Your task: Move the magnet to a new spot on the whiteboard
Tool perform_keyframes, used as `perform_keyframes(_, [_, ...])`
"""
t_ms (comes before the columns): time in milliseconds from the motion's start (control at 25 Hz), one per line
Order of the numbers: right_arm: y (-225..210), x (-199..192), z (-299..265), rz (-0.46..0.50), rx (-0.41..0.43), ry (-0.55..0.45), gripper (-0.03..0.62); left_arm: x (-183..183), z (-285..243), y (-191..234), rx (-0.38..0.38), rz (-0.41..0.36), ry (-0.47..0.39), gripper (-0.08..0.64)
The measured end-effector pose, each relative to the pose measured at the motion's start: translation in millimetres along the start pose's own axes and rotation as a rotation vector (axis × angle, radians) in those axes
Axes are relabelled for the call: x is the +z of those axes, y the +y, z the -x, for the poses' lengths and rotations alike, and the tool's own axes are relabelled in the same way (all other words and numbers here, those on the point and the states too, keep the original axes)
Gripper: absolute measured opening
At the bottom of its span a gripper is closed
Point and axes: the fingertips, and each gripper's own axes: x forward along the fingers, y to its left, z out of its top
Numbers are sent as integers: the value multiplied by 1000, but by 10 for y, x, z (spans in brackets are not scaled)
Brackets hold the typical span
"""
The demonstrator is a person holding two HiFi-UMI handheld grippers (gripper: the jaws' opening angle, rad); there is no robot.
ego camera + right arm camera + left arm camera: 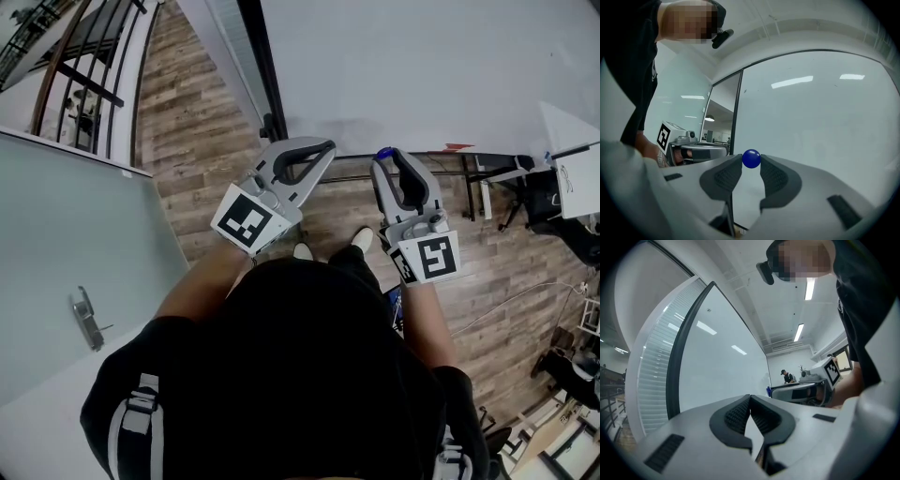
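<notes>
A small blue ball magnet (751, 158) sits between the tips of my right gripper (751, 160), and both pads touch it. In the head view the magnet (383, 153) shows at the tip of the right gripper (386, 159), close to the lower edge of the whiteboard (422, 66). The whiteboard (820, 122) fills the space just beyond the jaws. My left gripper (326, 147) is held to the left at about the same height, its tips meeting with nothing between them. The left gripper view shows those jaws (750, 398) closed, the whiteboard (722, 366) beyond.
The whiteboard's dark frame post (258, 66) runs down to the wooden floor (187, 141). A glass door with a handle (84, 319) stands at the left, a railing (66, 66) behind it. Desks and chairs (572, 178) crowd the right. A person (788, 376) stands far off.
</notes>
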Motion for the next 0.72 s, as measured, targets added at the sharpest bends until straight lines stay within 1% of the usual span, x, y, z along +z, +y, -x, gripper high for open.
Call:
perform_keyframes(120, [52, -8, -10, 2, 1, 3, 118, -8, 37, 6, -5, 1, 0, 5])
perform_keyframes(720, [32, -4, -18, 0, -24, 14, 118, -12, 29, 47, -20, 10, -10, 5])
